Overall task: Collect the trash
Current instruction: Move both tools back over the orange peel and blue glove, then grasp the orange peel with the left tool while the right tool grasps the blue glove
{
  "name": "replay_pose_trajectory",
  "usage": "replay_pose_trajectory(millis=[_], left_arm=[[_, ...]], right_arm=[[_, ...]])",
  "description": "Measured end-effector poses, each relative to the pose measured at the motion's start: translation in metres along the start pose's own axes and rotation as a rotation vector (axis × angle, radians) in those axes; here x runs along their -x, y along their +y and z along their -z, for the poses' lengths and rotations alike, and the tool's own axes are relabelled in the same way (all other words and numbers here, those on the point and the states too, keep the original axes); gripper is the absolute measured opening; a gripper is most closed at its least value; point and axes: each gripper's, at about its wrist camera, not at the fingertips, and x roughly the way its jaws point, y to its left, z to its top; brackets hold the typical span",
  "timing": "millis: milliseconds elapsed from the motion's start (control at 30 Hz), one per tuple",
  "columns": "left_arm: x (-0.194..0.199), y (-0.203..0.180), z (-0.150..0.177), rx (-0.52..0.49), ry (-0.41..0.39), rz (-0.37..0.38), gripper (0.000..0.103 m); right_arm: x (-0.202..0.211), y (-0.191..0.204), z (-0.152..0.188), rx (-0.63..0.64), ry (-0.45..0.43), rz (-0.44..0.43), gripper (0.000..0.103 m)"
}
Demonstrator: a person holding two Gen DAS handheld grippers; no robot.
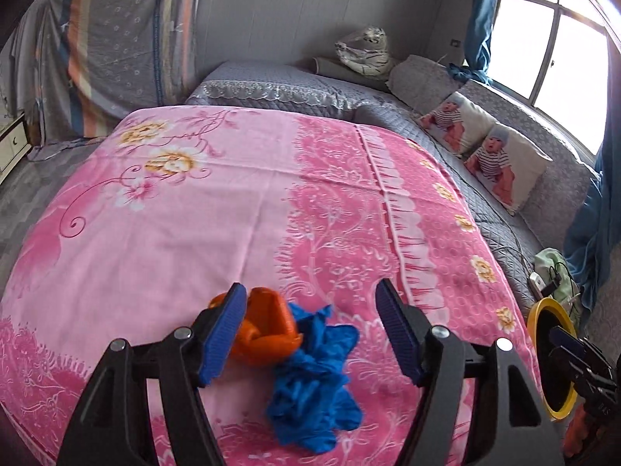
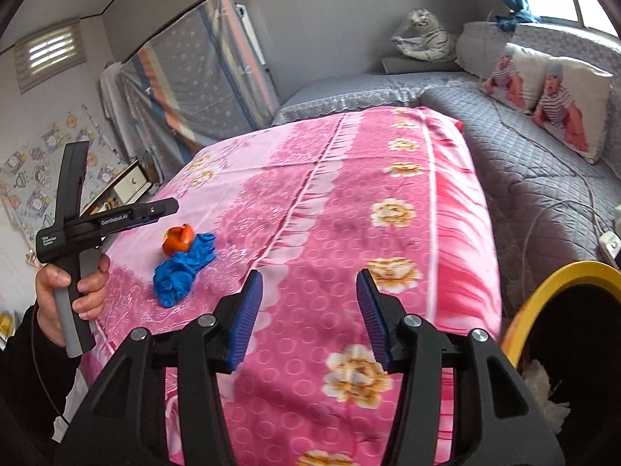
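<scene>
A crumpled blue glove (image 1: 310, 380) and an orange peel-like scrap (image 1: 268, 330) lie touching each other on the pink flowered cloth (image 1: 194, 213). My left gripper (image 1: 310, 289) is open above them, with the scrap by its left finger and no pad pressing on anything. The right wrist view shows the same glove (image 2: 182, 272) and scrap (image 2: 178, 239), with the left gripper (image 2: 170, 206) hovering just above and left of them in a person's hand (image 2: 58, 291). My right gripper (image 2: 309, 277) is open and empty over the cloth. A yellow-rimmed bin (image 2: 562, 272) stands to its right.
The bin (image 1: 539, 310) sits off the cloth's right edge, with the right gripper (image 1: 568, 343) in front of it. A grey quilted bed (image 2: 524, 163) carries picture pillows (image 2: 562, 105), a cable and a power strip (image 2: 611, 242). A covered cabinet (image 2: 194, 77) stands at the back left.
</scene>
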Motion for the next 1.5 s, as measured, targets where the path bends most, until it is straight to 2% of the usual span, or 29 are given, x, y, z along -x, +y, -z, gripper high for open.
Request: replay_pose_trajectory(millis=[267, 600, 967, 1200, 1300, 1500], left_arm=[[-0.001, 0.049, 0.019, 0.056, 0.036, -0.028, 0.066], [-0.011, 0.070, 0.028, 0.090, 0.064, -0.036, 0.066], [-0.025, 0.076, 0.025, 0.103, 0.082, -0.018, 0.066], [-0.027, 0.070, 0.025, 0.061, 0.089, -0.013, 0.066], [-0.030, 0.072, 0.023, 0.072, 0.099, -0.005, 0.066], [-0.037, 0.066, 0.021, 0.054, 0.109, -0.008, 0.066]], right_arm=[[-0.050, 0.079, 0.009, 0.130, 0.112, -0.098, 0.047], [-0.088, 0.143, 0.019, 0.241, 0.186, -0.135, 0.047], [-0.116, 0.167, 0.019, 0.300, 0.227, -0.130, 0.048], [-0.130, 0.167, 0.018, 0.297, 0.249, -0.110, 0.048], [-0.137, 0.165, 0.017, 0.290, 0.266, -0.111, 0.047], [-0.146, 0.161, 0.016, 0.275, 0.286, -0.121, 0.032]])
